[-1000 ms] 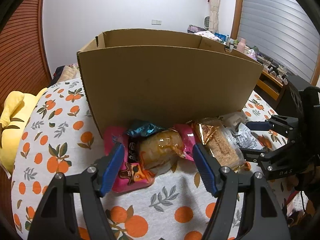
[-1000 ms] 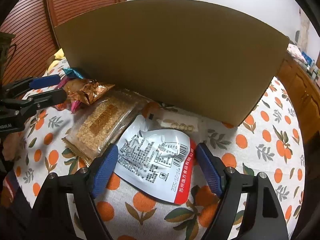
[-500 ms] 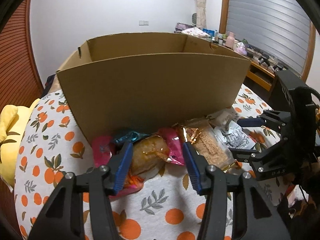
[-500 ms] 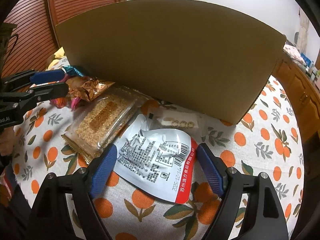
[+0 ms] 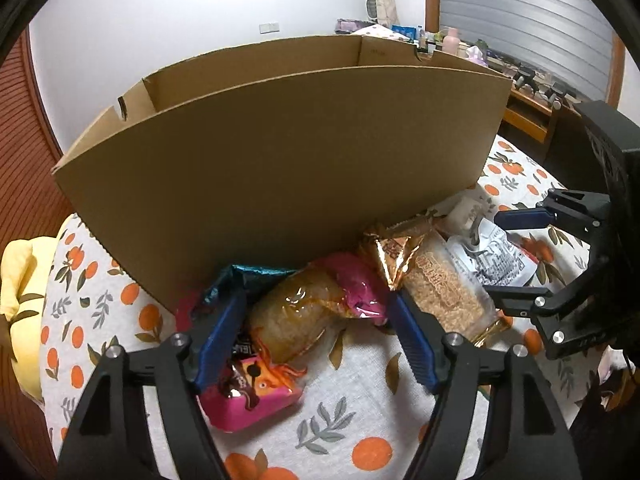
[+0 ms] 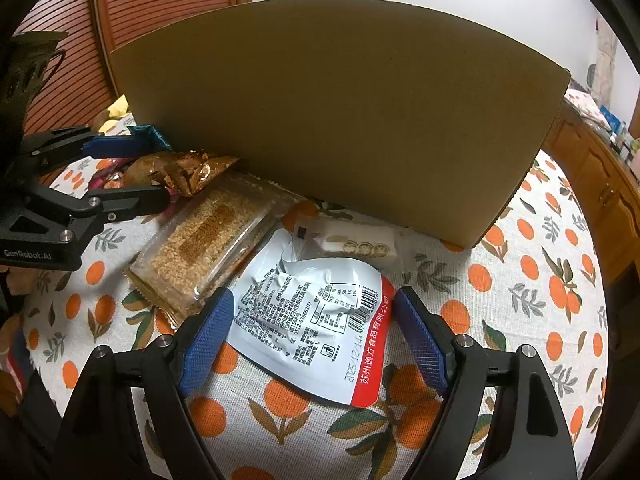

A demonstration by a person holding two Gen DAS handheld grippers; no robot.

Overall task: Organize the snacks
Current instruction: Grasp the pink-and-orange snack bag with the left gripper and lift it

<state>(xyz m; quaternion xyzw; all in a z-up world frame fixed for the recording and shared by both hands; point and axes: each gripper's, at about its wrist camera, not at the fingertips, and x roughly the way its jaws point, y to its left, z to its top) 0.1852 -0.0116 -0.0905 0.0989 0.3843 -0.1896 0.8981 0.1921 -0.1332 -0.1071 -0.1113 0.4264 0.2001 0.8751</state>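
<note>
Just beside the cardboard box (image 5: pixel 280 168) wall, crowded snack packets (image 5: pixel 296 312).

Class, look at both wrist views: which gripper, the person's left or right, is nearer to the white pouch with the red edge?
Right. The right gripper straddles the white pouch, pads open on either side. The left gripper sits further off, around the golden bun.

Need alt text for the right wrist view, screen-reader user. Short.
The open right gripper straddles a white and red snack pouch lying on an orange-print tablecloth without pressing it. Behind the pouch stand a sesame bar pack, a small white packet and a tall cardboard box; the left gripper reaches into more snacks at left.
</note>
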